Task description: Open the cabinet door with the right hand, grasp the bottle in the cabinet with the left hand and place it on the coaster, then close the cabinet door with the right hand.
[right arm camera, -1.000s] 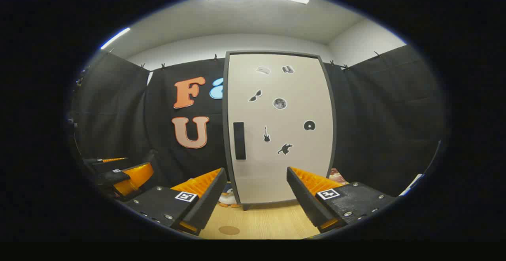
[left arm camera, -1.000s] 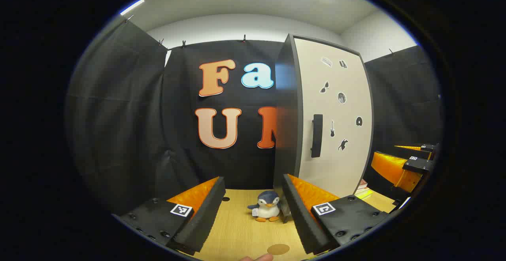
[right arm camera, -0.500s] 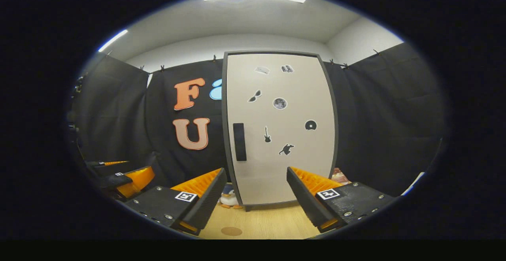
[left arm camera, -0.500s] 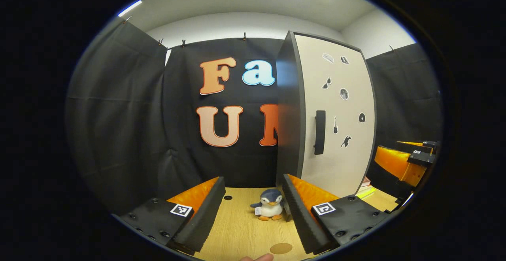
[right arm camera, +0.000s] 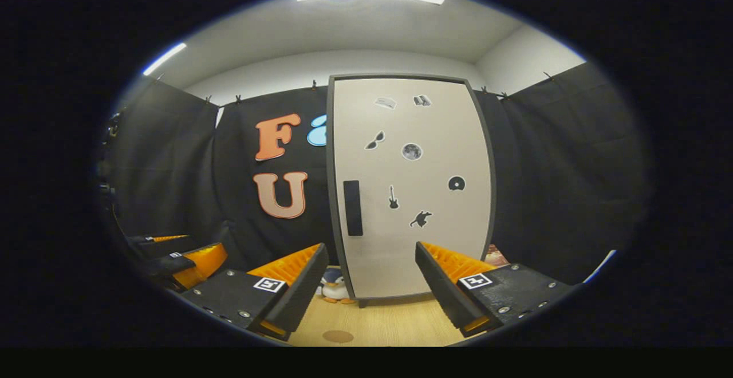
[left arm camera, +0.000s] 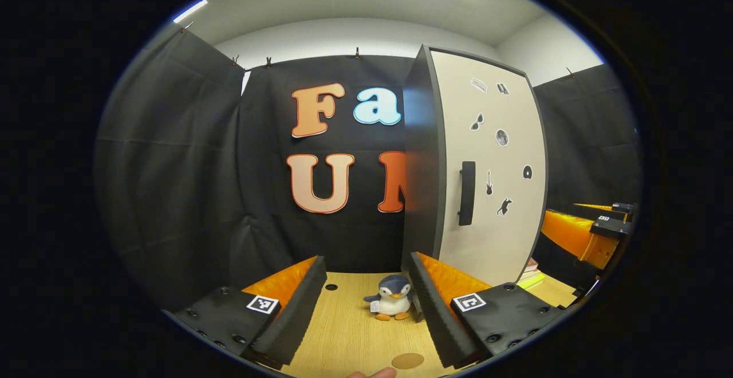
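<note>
Right claw [right arm camera: 369, 278]: spread wide, empty, facing the cabinet door [right arm camera: 409, 189]; handle [right arm camera: 353, 208] at 11 o'clock, untouched. Left claw [left arm camera: 366, 303]: wide, empty. Coaster [left arm camera: 408, 360] on counter [left arm camera: 349, 332], 6 o'clock. Bottle unseen behind the shut door. All 3 steps judged outstanding.

Plush penguin [left arm camera: 391, 303] upright on the wooden tabletop [left arm camera: 349, 332], stacked books [left arm camera: 529, 272] at the far right

The cabinet door [right arm camera: 409, 186] stands shut, its handle [right arm camera: 353, 208] unblocked with open air in front. Left of the cabinet, a toy penguin [left arm camera: 391, 304] sits on the surface [left arm camera: 349, 332]; the coaster [left arm camera: 407, 361] lies nearer, apart from it.
</note>
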